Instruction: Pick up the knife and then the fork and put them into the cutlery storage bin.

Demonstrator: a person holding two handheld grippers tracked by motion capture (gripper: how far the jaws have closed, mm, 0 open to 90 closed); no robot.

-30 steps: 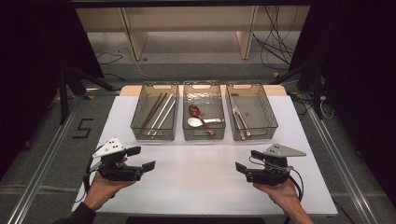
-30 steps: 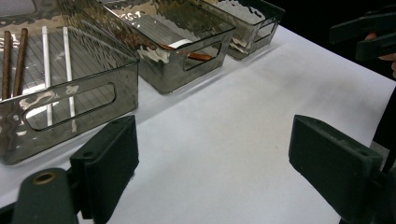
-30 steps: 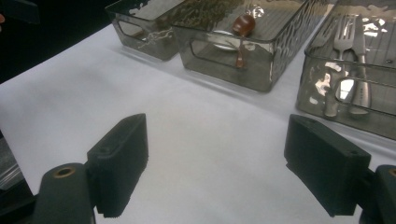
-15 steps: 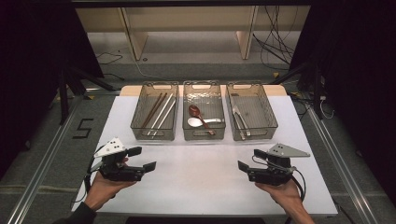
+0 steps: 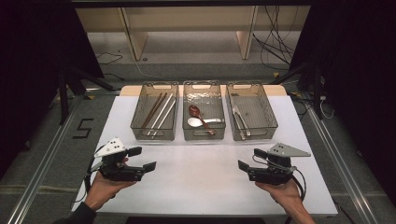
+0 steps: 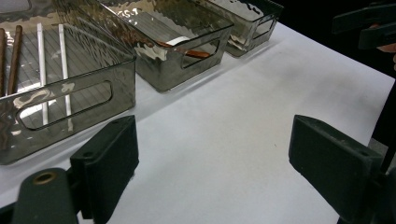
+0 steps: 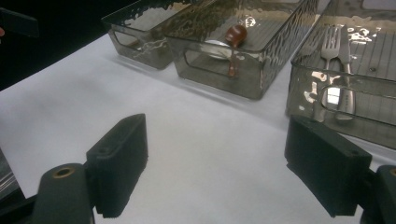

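low in the frame of the high view, the left gripper (image 5: 143, 158) and the right gripper (image 5: 245, 170) are hovering over the bare white table (image 5: 201, 186), each with its jaws spread wide and pinching nothing. nearest to them, toward the upper middle, three smoky trays are sitting side by side: chopsticks (image 5: 159, 112) in the left one, spoons (image 5: 200, 119) in the middle, forks (image 5: 239, 122) in the right. reaching well probably means coming down from above, jaws crossing one handle, staying clear of the tray wall (image 7: 219, 70).
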